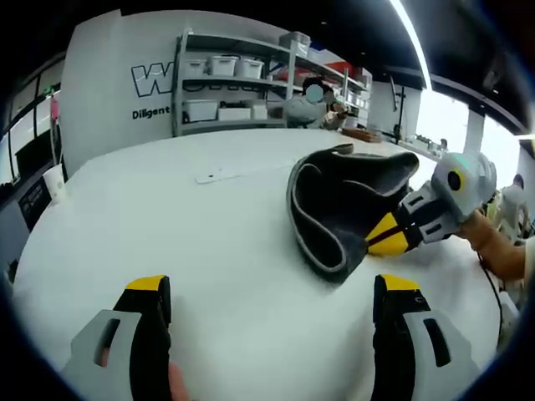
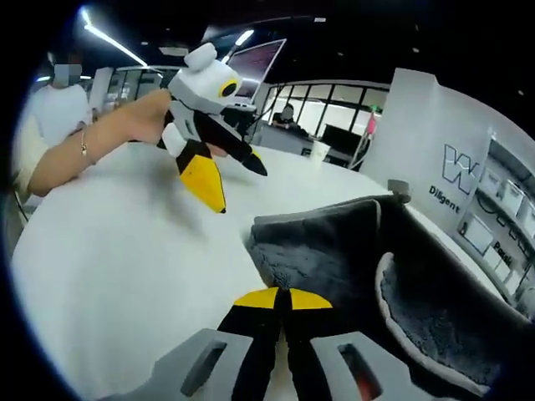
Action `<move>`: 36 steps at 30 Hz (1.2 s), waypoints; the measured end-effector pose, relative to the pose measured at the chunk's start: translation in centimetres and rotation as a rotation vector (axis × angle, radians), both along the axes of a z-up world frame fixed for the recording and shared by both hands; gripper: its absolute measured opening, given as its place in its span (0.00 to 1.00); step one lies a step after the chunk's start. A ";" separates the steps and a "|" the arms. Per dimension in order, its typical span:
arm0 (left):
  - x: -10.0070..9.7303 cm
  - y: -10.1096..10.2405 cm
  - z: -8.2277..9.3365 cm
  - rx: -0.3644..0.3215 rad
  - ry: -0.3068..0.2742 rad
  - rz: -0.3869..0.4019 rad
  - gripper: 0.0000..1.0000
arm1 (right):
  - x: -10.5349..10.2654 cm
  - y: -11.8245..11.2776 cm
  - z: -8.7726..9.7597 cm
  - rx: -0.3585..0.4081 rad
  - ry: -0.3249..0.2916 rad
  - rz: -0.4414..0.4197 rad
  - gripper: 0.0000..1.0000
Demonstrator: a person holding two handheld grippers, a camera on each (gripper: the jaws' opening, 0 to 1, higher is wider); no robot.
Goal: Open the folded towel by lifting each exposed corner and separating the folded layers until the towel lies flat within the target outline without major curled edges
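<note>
Grey towel (image 1: 347, 209) pinched in my right gripper (image 2: 280, 294), mid-unfold; left gripper (image 1: 272, 292) gaping, next grabs another corner.

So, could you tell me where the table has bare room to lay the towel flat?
The widest free stretch of the table lies between the open left tongs and the far edge, left of the dark towel. It is crowded on the towel's right, where the right tongs grip its edge; a pale strip lies beyond.
</note>
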State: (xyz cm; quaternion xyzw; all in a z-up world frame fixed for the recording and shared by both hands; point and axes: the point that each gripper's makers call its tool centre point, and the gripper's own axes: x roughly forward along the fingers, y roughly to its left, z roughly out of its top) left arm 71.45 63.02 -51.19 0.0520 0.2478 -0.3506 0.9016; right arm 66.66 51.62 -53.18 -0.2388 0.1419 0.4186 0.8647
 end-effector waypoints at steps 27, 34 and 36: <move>-0.1 0.3 -0.8 0.025 0.024 0.004 0.99 | 0.6 -0.7 0.2 0.009 0.035 -0.047 0.17; -0.1 0.4 -0.9 0.028 0.029 0.006 0.99 | 1.2 -2.3 0.5 0.049 0.068 -0.124 0.35; -0.3 0.4 -0.9 0.028 0.029 0.006 0.99 | 1.1 -2.4 0.6 0.050 0.069 -0.128 0.35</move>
